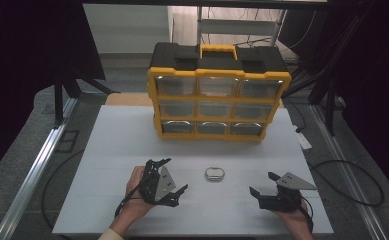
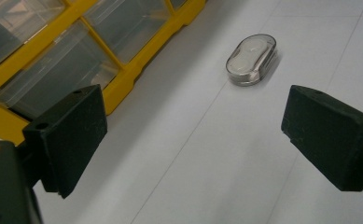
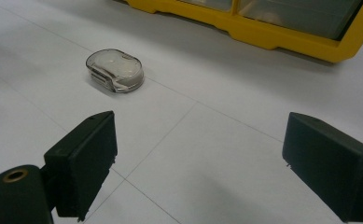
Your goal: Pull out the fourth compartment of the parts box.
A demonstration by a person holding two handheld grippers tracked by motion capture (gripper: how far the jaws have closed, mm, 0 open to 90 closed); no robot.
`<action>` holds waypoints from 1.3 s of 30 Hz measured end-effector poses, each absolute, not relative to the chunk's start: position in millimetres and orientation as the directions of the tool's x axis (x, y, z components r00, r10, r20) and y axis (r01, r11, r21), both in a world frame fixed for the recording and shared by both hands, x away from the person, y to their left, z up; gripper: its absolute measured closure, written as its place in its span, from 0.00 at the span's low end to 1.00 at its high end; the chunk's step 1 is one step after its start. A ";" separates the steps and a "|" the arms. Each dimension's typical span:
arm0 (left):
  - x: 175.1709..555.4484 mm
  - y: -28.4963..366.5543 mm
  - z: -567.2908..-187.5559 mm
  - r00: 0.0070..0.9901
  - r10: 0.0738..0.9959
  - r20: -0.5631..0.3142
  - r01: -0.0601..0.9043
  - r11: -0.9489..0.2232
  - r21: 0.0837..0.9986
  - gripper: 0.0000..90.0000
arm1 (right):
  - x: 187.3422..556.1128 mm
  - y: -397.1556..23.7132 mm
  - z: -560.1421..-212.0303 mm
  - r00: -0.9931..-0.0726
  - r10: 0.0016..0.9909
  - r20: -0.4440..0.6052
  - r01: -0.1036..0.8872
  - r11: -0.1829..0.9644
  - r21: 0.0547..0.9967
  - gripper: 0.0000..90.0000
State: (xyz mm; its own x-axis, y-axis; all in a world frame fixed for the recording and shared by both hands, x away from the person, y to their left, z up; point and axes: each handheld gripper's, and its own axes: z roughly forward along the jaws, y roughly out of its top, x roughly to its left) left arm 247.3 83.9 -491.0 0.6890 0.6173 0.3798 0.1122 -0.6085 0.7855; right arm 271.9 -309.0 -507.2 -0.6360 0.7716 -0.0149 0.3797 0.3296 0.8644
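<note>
Reaching for the small clear case (image 1: 214,174) lying midway along the tabletop (image 1: 117,145), toward its near edge.
Both jaws spread, nothing held: left hand-held gripper (image 1: 173,176), right hand-held gripper (image 1: 263,184). Straddle its narrow sides squarely, then close gently.

This looks like a lab — a white worktop (image 1: 132,135) stands between metal rails (image 1: 32,175), with black curtains (image 1: 27,45) and cables (image 1: 352,172) around it.

Can't make out what's in the organizer's (image 1: 217,95) drawers, too hazy. Its 12 o'clock end gets cropped in both claw views.
</note>
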 end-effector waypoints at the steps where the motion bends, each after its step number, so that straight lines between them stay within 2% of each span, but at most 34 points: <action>1: 247.4 83.9 -490.9 0.687 0.618 0.382 0.112 -0.609 0.785 0.08 | 271.9 -309.1 -507.1 -0.636 0.771 -0.015 0.380 0.330 0.864 0.12; 31: 254.1 79.0 -484.9 0.626 0.582 0.518 0.044 -0.690 0.722 0.08 | 271.3 -309.8 -507.3 -0.636 0.772 -0.015 0.379 0.329 0.865 0.12; 39: 256.1 78.3 -480.0 0.613 0.585 0.532 0.034 -0.692 0.721 0.08 | 271.2 -309.9 -507.3 -0.635 0.772 -0.016 0.380 0.330 0.864 0.12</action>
